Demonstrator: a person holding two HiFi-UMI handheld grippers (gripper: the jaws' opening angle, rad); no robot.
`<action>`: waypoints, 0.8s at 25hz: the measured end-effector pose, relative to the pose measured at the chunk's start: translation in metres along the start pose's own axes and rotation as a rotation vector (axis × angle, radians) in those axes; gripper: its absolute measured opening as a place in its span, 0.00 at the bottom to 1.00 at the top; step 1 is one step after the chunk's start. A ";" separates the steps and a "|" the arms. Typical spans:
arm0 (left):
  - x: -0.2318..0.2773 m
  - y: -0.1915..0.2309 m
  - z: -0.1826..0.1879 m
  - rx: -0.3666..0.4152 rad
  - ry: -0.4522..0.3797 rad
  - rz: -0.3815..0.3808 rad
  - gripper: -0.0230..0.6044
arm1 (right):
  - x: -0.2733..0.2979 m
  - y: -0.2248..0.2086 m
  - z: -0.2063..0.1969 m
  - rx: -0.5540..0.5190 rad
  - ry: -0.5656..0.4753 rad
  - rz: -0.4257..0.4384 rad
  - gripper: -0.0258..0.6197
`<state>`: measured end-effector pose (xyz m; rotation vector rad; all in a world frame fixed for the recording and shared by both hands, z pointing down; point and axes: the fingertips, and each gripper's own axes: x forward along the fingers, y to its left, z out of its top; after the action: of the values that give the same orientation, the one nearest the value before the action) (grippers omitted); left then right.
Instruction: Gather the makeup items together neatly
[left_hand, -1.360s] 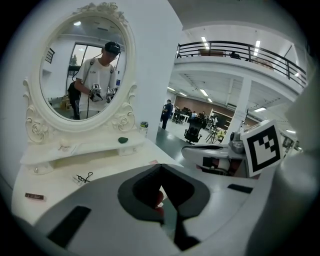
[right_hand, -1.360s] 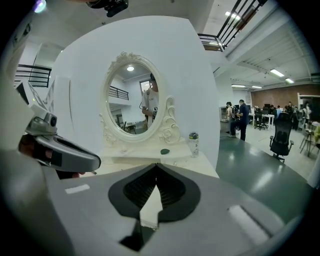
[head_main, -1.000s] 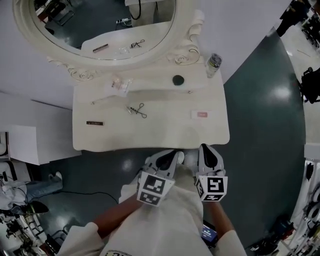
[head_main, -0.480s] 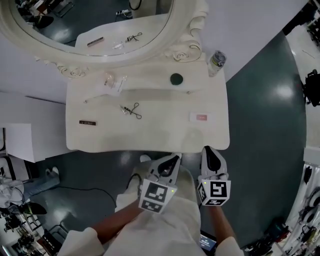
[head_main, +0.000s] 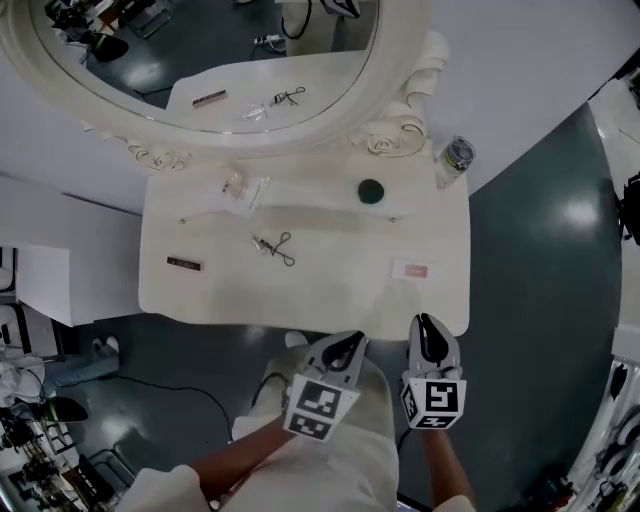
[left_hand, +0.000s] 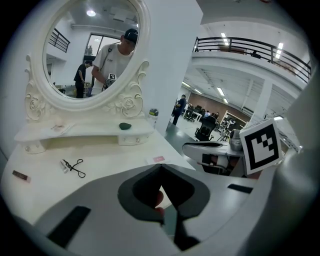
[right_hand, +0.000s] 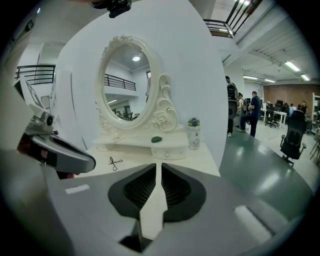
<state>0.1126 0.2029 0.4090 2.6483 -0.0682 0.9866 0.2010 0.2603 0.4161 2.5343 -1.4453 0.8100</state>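
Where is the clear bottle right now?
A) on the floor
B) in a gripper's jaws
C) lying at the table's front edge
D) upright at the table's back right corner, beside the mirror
D: the bottle stands upright at the dressing table's back right corner, just right of the mirror.

I saw a cream counter (head_main: 330, 290) with an ornate oval mirror (head_main: 210, 60) against a white wall (head_main: 520, 60), over glossy dark-green floor (head_main: 540, 280).

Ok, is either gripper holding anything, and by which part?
Nothing is held. The left gripper and right gripper both have their fingers together and empty, near the front edge of the dressing table.
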 end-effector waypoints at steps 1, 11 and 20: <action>0.002 0.002 0.002 0.002 -0.004 0.002 0.04 | 0.004 -0.001 0.000 -0.009 0.001 0.003 0.05; 0.012 0.016 -0.002 -0.014 0.004 0.022 0.04 | 0.034 -0.009 -0.003 -0.064 0.069 0.070 0.20; 0.026 0.028 -0.009 -0.019 0.024 0.030 0.04 | 0.056 -0.019 -0.022 -0.156 0.144 0.105 0.27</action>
<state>0.1226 0.1804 0.4397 2.6244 -0.1116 1.0219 0.2308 0.2353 0.4660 2.2549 -1.5405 0.8395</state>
